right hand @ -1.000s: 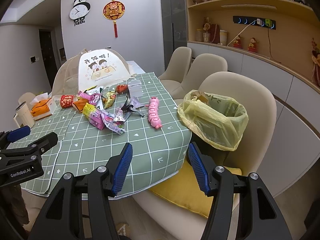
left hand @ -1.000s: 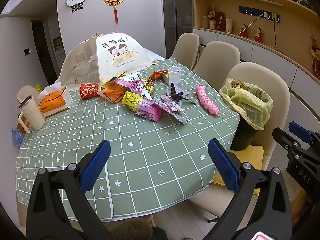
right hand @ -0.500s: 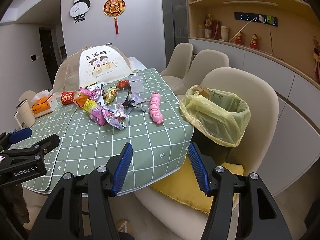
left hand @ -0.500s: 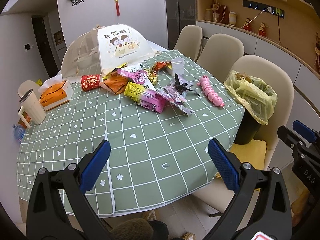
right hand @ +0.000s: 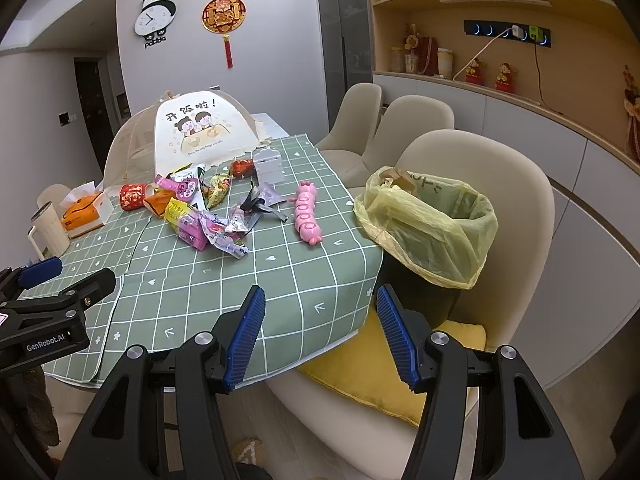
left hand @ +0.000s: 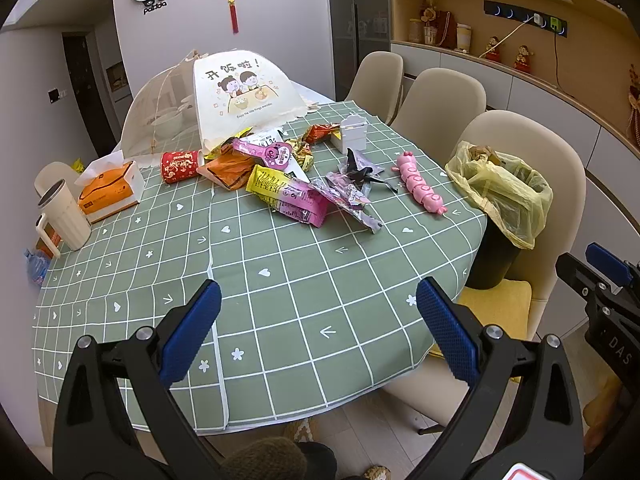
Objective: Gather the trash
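A heap of snack wrappers (left hand: 292,184) (right hand: 208,216) lies on the far half of the green checked tablecloth (left hand: 280,280) (right hand: 224,280), with a pink sausage-shaped pack (left hand: 420,184) (right hand: 306,212) to its right. A black bin lined with a yellow bag (left hand: 500,192) (right hand: 428,220) stands on the cream chair at the table's right edge. My left gripper (left hand: 318,320) hangs open over the near table edge, holding nothing. My right gripper (right hand: 320,328) is open too, empty, above the table's right corner and the yellow cushion (right hand: 368,372).
A mesh food cover (left hand: 224,96), a white box (left hand: 354,134), a red cup (left hand: 180,164), a tissue box (left hand: 110,190) and a cream mug (left hand: 66,216) stand on the table. Cream chairs (left hand: 436,104) line the right side below wall shelves.
Both grippers have crept forward and risen slightly, so the table and bin sit a little lower and nearer in view. Both stayed open; the trash has not moved.
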A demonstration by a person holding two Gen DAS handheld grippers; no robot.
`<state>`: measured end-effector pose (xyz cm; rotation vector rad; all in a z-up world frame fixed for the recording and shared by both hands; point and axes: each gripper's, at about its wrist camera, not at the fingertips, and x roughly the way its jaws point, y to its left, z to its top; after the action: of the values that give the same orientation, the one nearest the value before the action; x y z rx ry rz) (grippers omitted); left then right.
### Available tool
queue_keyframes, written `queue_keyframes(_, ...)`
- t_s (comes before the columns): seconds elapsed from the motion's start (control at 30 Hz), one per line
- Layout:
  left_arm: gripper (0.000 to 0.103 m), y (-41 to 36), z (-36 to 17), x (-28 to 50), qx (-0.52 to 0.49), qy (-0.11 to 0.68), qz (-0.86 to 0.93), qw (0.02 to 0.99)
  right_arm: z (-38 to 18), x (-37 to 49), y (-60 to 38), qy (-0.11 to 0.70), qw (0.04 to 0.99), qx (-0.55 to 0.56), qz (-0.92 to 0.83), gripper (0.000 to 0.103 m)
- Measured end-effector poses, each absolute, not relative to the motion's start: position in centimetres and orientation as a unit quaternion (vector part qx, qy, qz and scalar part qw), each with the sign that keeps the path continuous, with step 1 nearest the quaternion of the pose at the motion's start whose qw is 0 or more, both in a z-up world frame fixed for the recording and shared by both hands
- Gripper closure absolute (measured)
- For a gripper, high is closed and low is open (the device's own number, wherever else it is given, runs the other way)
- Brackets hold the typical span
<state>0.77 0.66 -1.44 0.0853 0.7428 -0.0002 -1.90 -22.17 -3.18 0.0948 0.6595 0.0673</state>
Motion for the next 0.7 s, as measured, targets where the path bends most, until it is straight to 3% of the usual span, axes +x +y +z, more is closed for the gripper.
queue_keyframes(0.7,0.010,0.66,-1.42,0.78,0.041,0.363,0.000,0.931,-3.18,-1.84,-22.05,0.322,0.945,0.046,0.034,0.048)
